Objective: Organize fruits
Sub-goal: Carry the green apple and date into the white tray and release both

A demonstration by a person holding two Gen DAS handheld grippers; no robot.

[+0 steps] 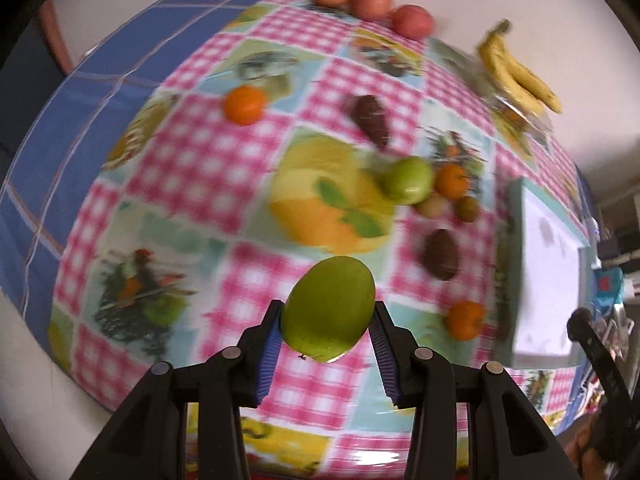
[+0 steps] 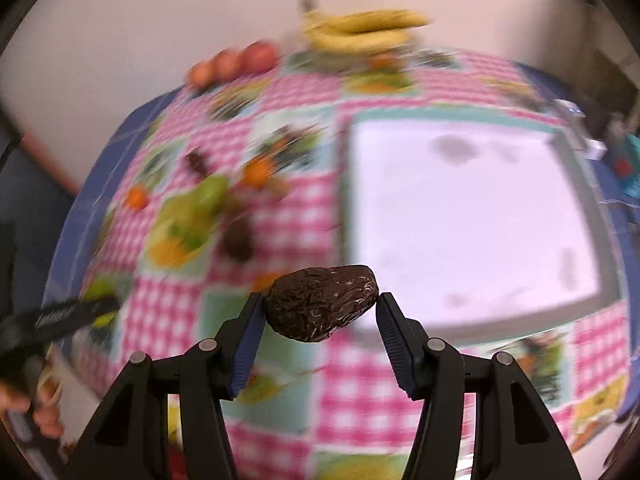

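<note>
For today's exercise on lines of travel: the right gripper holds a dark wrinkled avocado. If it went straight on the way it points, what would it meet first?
Probably the checked tablecloth by the near left edge of the white tray; with the right gripper pointing steeply down, blur leaves depth unclear.

Illumination is soft, even and bright. Both views show strong fisheye curvature with dark corner vignetting. Motion blur smears the tablecloth [image 1: 168, 168] and distant fruit; near objects stay sharp. The white tray [image 2: 472, 220] is overexposed.

Each gripper [image 1: 327, 330] — black arms, ribbed blue pads [image 2: 245, 350], silver rivets.
</note>
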